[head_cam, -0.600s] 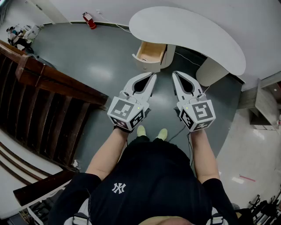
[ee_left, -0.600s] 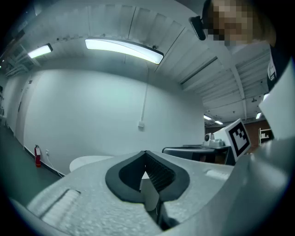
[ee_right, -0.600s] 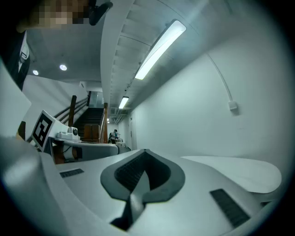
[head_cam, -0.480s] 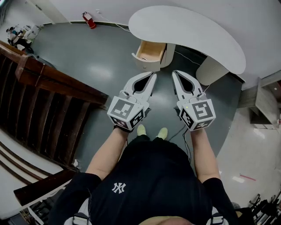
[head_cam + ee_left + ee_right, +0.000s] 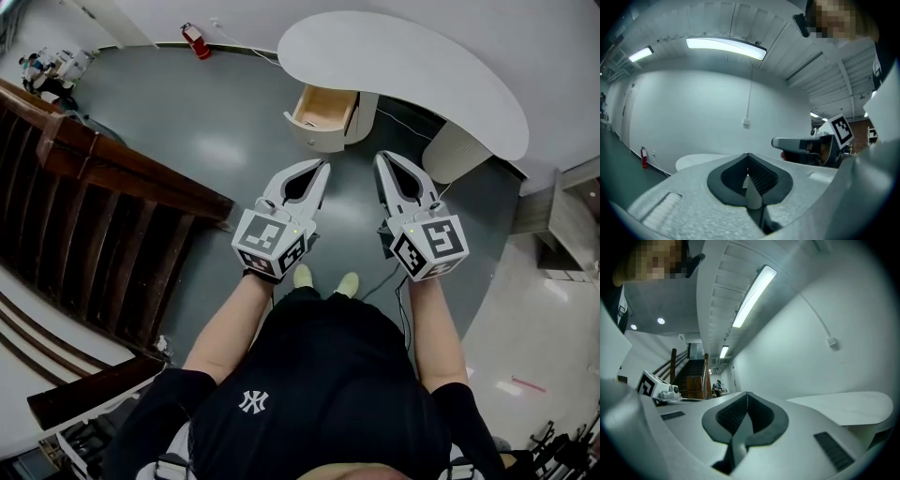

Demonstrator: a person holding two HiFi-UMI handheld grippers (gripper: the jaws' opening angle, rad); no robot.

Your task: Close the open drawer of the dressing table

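The white dressing table (image 5: pixel 403 66) stands against the far wall, its curved top also showing in the left gripper view (image 5: pixel 698 161) and the right gripper view (image 5: pixel 848 408). Its wooden drawer (image 5: pixel 322 108) is pulled out at the table's left end, and looks empty. My left gripper (image 5: pixel 325 165) is shut and holds nothing; its tip hangs just short of the drawer front. My right gripper (image 5: pixel 380 157) is shut too, empty, level with the left one and to the drawer's right. Both point at the table from above the grey floor.
A dark wooden stair railing (image 5: pixel 103 178) runs along the left. A red fire extinguisher (image 5: pixel 194 39) stands by the far wall. A cable (image 5: pixel 403 122) trails under the table. A pale cabinet (image 5: pixel 572 216) sits at the right. The person's feet (image 5: pixel 323 279) stand on the grey floor.
Both grippers have drawn back slightly toward the person and lower in the head view. The drawer stays open as before.
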